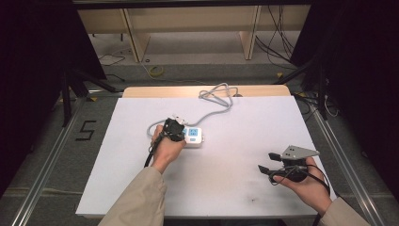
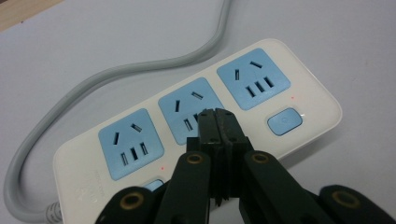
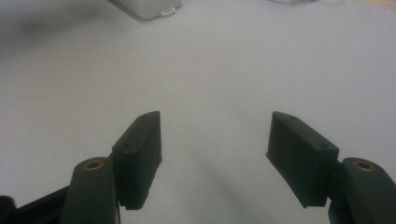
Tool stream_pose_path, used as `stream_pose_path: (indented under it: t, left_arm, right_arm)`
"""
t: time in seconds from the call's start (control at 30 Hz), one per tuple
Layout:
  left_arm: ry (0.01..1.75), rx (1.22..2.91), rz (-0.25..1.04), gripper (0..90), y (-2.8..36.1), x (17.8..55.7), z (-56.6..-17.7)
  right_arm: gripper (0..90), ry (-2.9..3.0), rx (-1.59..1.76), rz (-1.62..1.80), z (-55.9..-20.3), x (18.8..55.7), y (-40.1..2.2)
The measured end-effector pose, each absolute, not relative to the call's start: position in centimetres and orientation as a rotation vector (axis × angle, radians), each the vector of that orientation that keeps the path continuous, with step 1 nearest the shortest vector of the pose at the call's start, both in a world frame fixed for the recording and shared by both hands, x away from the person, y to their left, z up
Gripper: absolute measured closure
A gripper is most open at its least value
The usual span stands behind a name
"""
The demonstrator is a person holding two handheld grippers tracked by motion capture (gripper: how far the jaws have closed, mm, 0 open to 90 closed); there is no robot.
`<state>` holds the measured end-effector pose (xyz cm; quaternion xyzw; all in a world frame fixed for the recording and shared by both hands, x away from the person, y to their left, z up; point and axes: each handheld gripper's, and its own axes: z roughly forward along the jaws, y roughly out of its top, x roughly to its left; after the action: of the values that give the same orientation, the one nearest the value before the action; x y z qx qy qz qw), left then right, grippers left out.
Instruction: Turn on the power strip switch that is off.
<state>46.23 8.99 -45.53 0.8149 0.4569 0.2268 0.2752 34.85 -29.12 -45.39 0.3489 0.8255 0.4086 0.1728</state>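
White table [image 1: 235, 188]: left gripper [image 2: 217, 114] hides power strip's [image 2: 308, 88] middle socket.

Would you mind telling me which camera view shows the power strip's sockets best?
The left gripper view: the power strip lies close, its three blue sockets clear. The high view shows it small, partly behind the left gripper. The right gripper view catches just a blurred corner.

The white desk [image 1: 226, 188] is evenly lit from above, while the surroundings are left dark in the high view. Soft shadows are cast beneath the right claw [image 3: 212, 154]. The jaws nearest each claw camera are rendered slightly blurred, and mild softness is seen throughout.
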Motion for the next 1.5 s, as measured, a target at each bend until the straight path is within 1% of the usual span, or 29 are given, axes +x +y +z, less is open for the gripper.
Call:
stream_pose_path:
  t: [0.1,0.9,0.93,0.97,1.0,1.07,1.1,1.13,1.17,1.2,1.23,1.4,1.5]
  left_arm:
    - [1.22,2.207,0.625,90.0,8.9,46.2,-45.5]
    - [1.219,2.209,0.621,90.0,8.8,46.2,-45.7]
    - [1.219,2.195,0.573,90.0,8.8,46.2,-45.7]
    - [1.215,2.201,0.57,90.0,8.7,46.2,-45.7]
    - [1.203,2.217,0.617,90.0,8.4,46.1,-45.7]
    - [1.142,2.346,0.878,90.0,7.3,45.8,-46.0]
    - [1.169,2.296,0.837,90.0,7.6,46.0,-46.0]
    - [1.216,2.239,0.732,90.0,8.2,46.3,-45.8]
    - [1.23,2.225,0.71,90.0,8.8,46.3,-45.7]
    - [1.229,2.242,0.722,90.0,9.3,46.2,-45.7]
    - [1.244,2.225,0.698,90.0,9.5,46.2,-45.7]
    - [1.218,2.247,0.729,90.0,8.9,46.0,-45.7]
    - [1.23,2.22,0.704,90.0,9.2,46.1,-45.7]
  right_arm:
    - [35.4,2.344,0.988,1.156,-45.4,34.9,-29.1]
    - [35.4,2.347,0.985,1.157,-45.5,34.9,-28.9]
    - [35.4,2.348,0.986,1.156,-45.5,34.9,-28.9]
    - [35.4,2.347,0.989,1.157,-45.5,34.9,-28.9]
    - [35.4,2.346,0.987,1.157,-45.5,34.9,-28.9]
    - [35.4,2.347,0.987,1.156,-45.4,34.8,-28.9]
    - [35.4,2.346,0.986,1.157,-45.4,34.8,-28.9]
    - [35.4,2.345,0.987,1.159,-45.4,34.8,-28.9]
    - [35.4,2.342,0.987,1.162,-45.4,34.7,-29.0]
    - [35.4,2.341,0.983,1.164,-45.3,34.7,-29.0]
    - [35.4,2.339,0.983,1.164,-45.3,34.7,-29.1]
    - [35.5,2.342,0.992,1.157,-45.4,35.1,-29.2]
    - [35.5,2.342,0.981,1.16,-45.3,35.0,-29.0]
